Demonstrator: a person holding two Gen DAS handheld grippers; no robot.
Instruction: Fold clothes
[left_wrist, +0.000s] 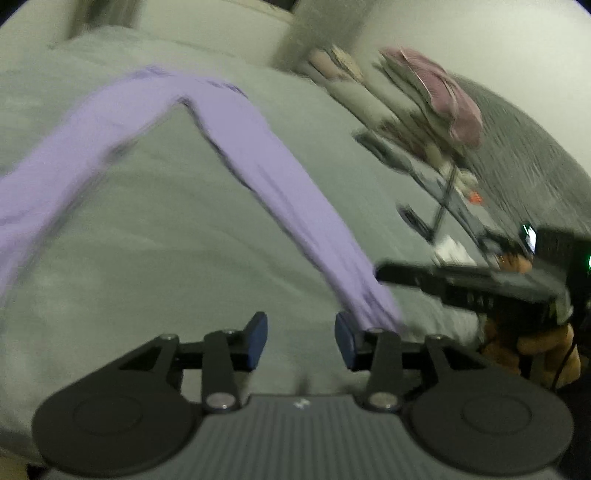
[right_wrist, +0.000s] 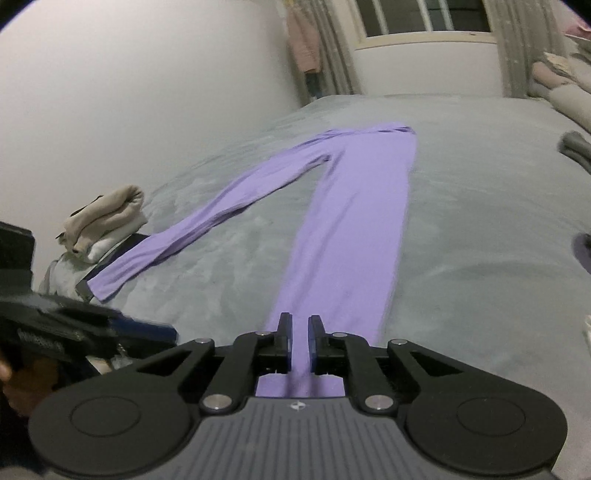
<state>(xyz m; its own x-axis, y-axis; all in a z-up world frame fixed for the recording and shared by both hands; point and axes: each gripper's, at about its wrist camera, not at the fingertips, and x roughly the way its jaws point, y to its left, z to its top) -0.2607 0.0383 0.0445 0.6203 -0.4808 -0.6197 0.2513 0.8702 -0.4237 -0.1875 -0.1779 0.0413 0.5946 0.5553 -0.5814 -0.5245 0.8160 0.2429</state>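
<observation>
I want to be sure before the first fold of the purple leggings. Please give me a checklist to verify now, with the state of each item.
1. Purple leggings lie flat on the grey bed cover, legs spread in a V: ok.
2. Left gripper free: ok, its jaws stand apart with nothing between them.
3. Right gripper free: ok, narrow gap; its jaws hang over the near leg's cuff, not pressing it.
4. Far leg's cuff free: not ok, it lies on the folded clothes pile at the bed's edge.
5. Fabric smooth: cannot tell, the left wrist view is blurred.
6. Room beside the leggings for folding: ok.
</observation>
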